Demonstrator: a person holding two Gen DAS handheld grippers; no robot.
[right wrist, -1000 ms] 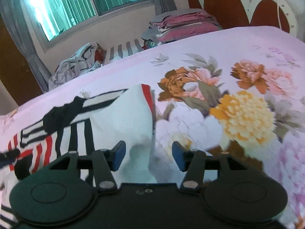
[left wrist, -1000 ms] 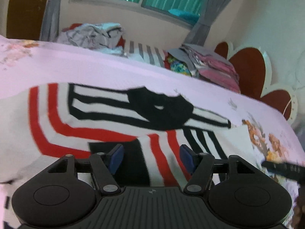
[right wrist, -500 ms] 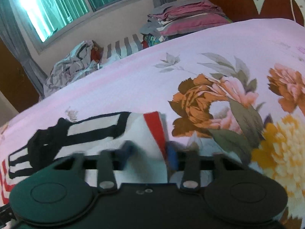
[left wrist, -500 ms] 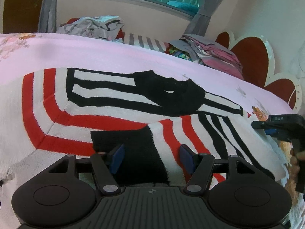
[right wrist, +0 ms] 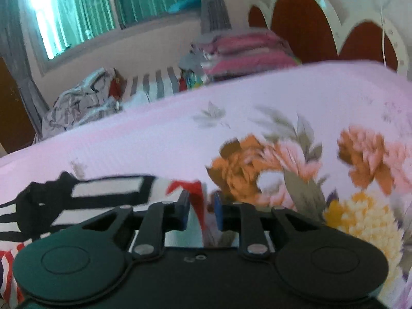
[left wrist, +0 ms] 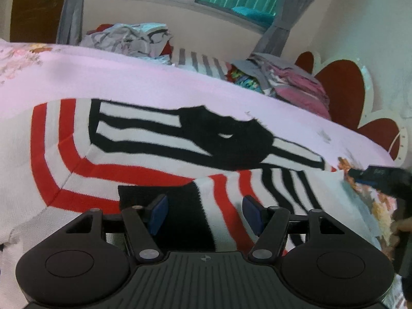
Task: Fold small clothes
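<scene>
Knitwear lay spread across the pink flowered bedsheet point(right wrist: 257, 118): a small striped sweater point(left wrist: 144, 159), white with red and black bands, its long axis running left to right across the bed, its black collar toward the far side. The coming move seemed to turn on the sweater's right end, since that edge sat directly between the fingers of the right gripper point(right wrist: 200, 209), while the rest of the garment stretched away to that gripper's left. Its blue pads point(right wrist: 184, 212) were drawn close together with a red-edged fold of the knit between them, so it appeared to be pinching the cloth; motion blur kept the contact from being fully sure. The left gripper point(left wrist: 204, 209) hovered over the near middle of the sweater, above a black patch and a red stripe, its fingers spread wide and gripping nothing; whether the tips brushed the fabric could not be told. In the left view the right gripper showed as a dark shape at the far right edge, at the sweater's end. Judging by this, the right hand was the one placed to carry its edge leftward over the body, the left free to steady the middle.
</scene>
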